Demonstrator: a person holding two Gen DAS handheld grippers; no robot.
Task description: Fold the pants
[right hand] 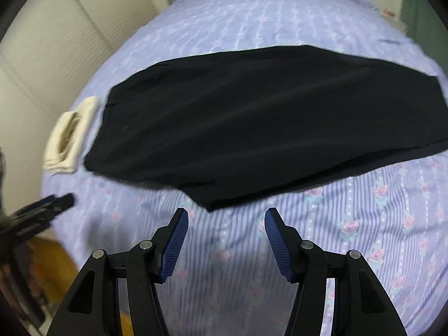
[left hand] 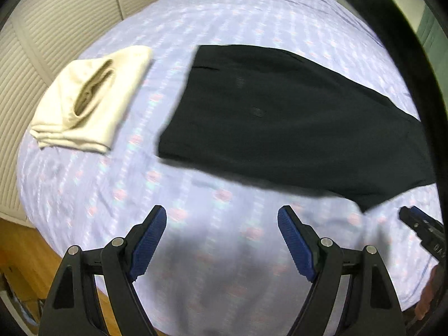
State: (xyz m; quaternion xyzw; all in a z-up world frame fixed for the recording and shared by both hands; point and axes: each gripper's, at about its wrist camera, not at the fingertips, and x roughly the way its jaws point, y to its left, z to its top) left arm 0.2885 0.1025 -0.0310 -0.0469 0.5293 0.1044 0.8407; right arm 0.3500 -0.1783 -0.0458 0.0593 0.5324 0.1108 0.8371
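Note:
Black pants (left hand: 280,117) lie flat across a bed, folded lengthwise, waistband to the left; the right wrist view shows the pants (right hand: 252,128) whole. My left gripper (left hand: 222,215) hovers open over the bedsheet, short of the pants' near edge, nothing between its blue pads. My right gripper (right hand: 226,215) is open too, just below the near corner of the pants, holding nothing. Each view catches the other gripper at its side: the right gripper (left hand: 414,224) at the right edge, the left gripper (right hand: 56,204) at the left edge.
A folded cream garment (left hand: 92,98) lies on the bed left of the pants, seen again as the cream garment (right hand: 72,134). The lilac floral bedsheet (left hand: 224,16) covers the bed. White slatted closet doors (left hand: 56,22) stand beyond. Wooden floor (left hand: 19,252) shows past the bed's near corner.

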